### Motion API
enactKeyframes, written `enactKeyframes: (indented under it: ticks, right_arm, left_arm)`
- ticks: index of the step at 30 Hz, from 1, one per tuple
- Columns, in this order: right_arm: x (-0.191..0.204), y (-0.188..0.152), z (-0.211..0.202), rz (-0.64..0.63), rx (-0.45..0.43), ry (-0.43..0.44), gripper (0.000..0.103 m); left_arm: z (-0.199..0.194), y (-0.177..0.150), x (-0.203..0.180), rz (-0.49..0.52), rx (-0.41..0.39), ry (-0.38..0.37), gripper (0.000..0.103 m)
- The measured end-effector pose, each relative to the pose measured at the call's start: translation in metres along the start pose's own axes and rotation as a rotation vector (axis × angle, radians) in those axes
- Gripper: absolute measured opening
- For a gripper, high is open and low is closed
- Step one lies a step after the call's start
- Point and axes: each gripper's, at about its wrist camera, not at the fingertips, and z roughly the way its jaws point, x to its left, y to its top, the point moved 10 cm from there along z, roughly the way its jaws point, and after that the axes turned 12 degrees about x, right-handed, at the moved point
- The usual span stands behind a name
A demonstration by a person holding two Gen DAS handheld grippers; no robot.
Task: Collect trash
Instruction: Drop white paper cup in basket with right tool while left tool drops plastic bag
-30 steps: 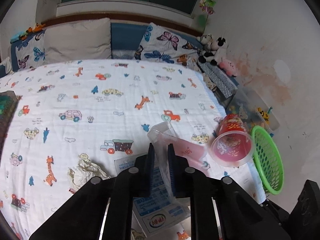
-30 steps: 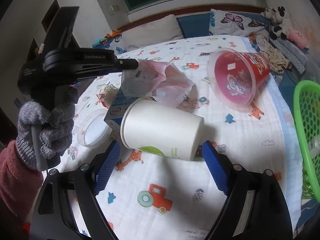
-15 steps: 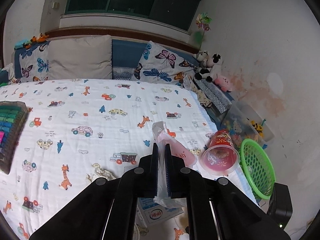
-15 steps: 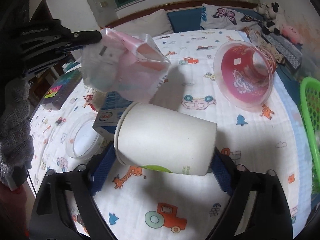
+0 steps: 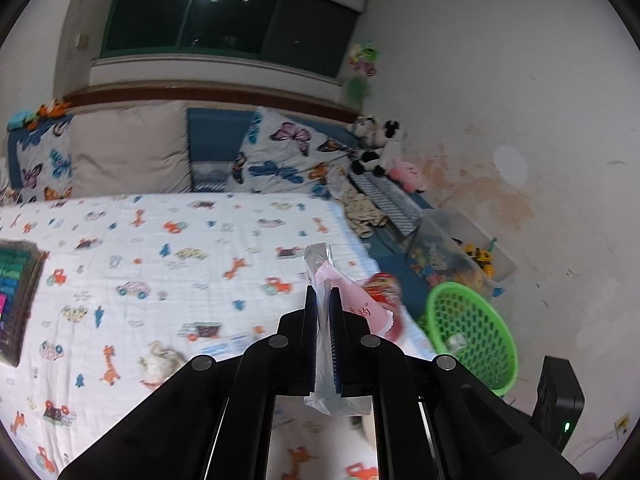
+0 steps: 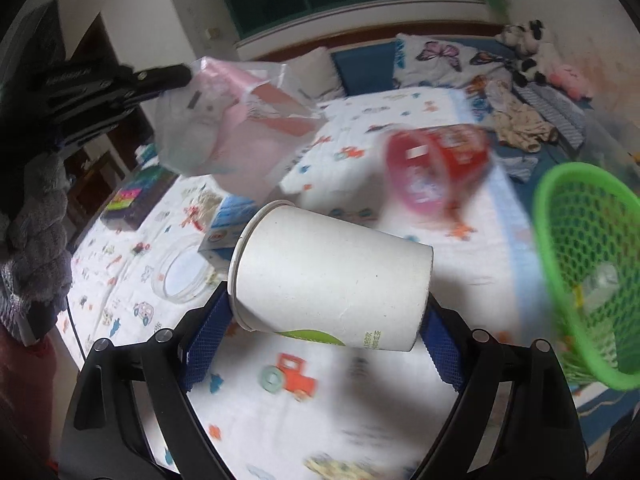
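Note:
My left gripper (image 5: 323,300) is shut on a pink and clear plastic bag (image 5: 352,300), held up above the bed; the bag also shows in the right wrist view (image 6: 232,120) with the left gripper (image 6: 176,76) beside it. My right gripper (image 6: 324,312) is shut on a white paper cup (image 6: 332,280), lying sideways between the blue pads and lifted off the bed. A green mesh basket (image 5: 472,328) stands beside the bed at the right, also in the right wrist view (image 6: 588,264). A red plastic cup (image 6: 436,168) lies on the bed.
On the patterned bedsheet (image 5: 160,248) lie a crumpled tissue (image 5: 160,360), a blue-white carton (image 6: 224,228) and a clear lid (image 6: 180,276). A marker box (image 5: 16,296) sits at the left edge. Pillows, plush toys (image 5: 376,148) and a toy bin (image 5: 460,256) line the wall.
Both grippers have risen off the bed with their loads. The left lifted the bag higher and swung toward the basket side; the right cup moved up and toward the basket.

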Motion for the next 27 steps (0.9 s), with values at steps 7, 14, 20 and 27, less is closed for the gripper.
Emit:
enactKeyframes:
  ticks: [7, 14, 20, 27]
  right_arm:
    - [-0.089, -0.007, -0.055, 0.107, -0.062, -0.103, 0.087]
    - [-0.176, -0.021, -0.084, 0.212, -0.069, -0.201, 0.087]
    - [-0.231, -0.034, -0.081, 0.289, -0.045, -0.243, 0.087]
    - [-0.255, -0.037, -0.067, 0.322, -0.024, -0.227, 0.089]
  left_arm:
    - [0.016, 0.005, -0.063, 0.068, 0.015, -0.043, 0.006]
    - [0.049, 0.005, -0.119, 0.125, 0.058, -0.072, 0.006]
    - [0.082, 0.001, -0.159, 0.171, 0.103, -0.077, 0.006]
    - [0.126, -0.009, -0.188, 0.203, 0.178, -0.068, 0.006]
